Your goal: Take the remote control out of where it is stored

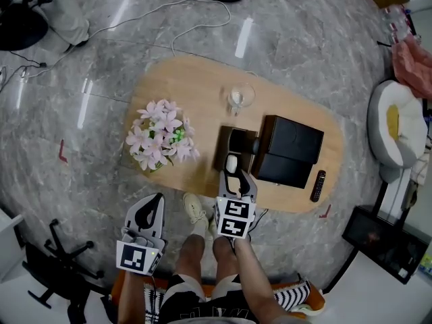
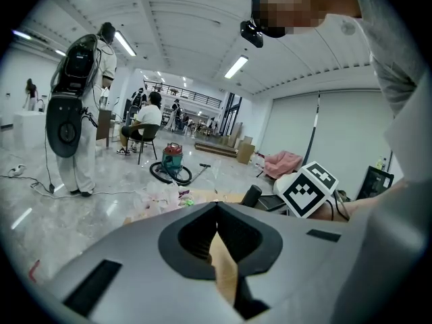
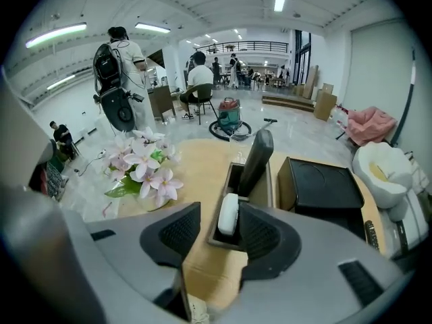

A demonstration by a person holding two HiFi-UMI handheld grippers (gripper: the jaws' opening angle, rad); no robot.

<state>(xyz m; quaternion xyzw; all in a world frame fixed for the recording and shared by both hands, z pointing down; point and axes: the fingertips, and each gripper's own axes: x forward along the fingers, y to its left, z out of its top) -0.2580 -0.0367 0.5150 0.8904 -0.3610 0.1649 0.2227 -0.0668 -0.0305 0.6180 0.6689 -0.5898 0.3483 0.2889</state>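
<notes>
Right gripper [image 3: 221, 211] comes first, low over the near edge of the wooden table [image 1: 182, 86] and tilted steeply down, with its jaws standing apart. Between them lies the white remote control [image 3: 228, 214], set on its long edge in the near end of a dark brown holder [image 1: 221, 147]. The remote sits close against the right-hand pad, though whether it touches cannot be told, and the left-hand pad stands clear of it, so nothing is gripped.

Just beyond it in the same holder, a black remote [image 3: 256, 159] stands up and leans toward the far right. To the right of the holder is a black box [image 3: 320, 184], its near half lower than its far half. Further right, near the table's right edge, a second black remote [image 1: 318, 185] lies flat on the wood. A bunch of pale pink flowers [image 3: 142, 164] stands left of the holder, and a clear glass [image 1: 239, 98] stands on the far side of it.

The left gripper [image 2: 216, 208] is held off the table, near and to the left, above the grey marble floor [image 1: 88, 154]. Its jaw tips meet with nothing between them.
</notes>
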